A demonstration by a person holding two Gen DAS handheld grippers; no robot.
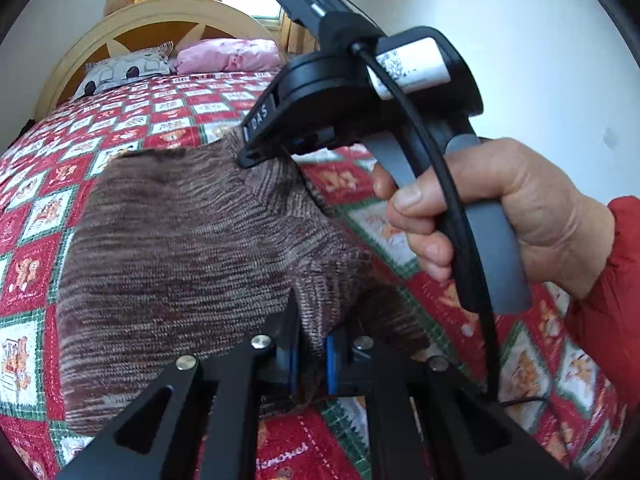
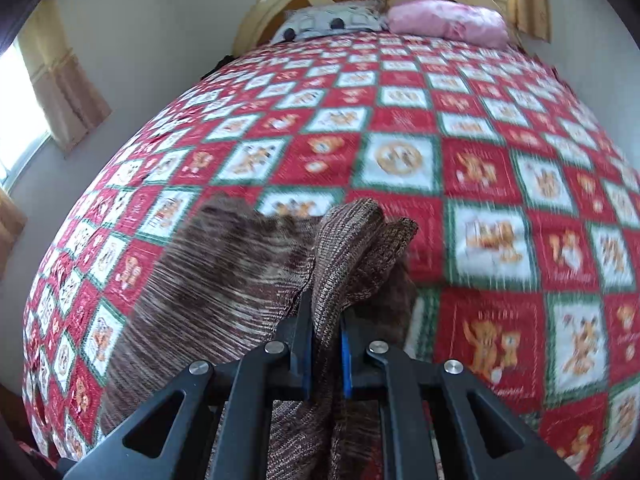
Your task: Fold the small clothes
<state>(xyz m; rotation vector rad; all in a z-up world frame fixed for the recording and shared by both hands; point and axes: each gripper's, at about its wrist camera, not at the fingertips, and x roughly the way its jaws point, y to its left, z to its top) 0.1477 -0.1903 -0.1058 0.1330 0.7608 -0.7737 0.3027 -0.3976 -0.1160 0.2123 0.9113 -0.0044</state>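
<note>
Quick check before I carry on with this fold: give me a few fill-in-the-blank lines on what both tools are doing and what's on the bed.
1. Both tools are shut on the brown knit ____.
2. The left tool and the right tool grip it over a red, white and green ____.
3. By the headboard, beside the patterned pillow, lies a ____ pillow.

Missing words: garment; quilt; pink

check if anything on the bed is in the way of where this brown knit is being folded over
Nothing visible. Both the left gripper and right gripper already clamp the brown knit, and the quilt beyond it lies bare up to the pillows.
</note>
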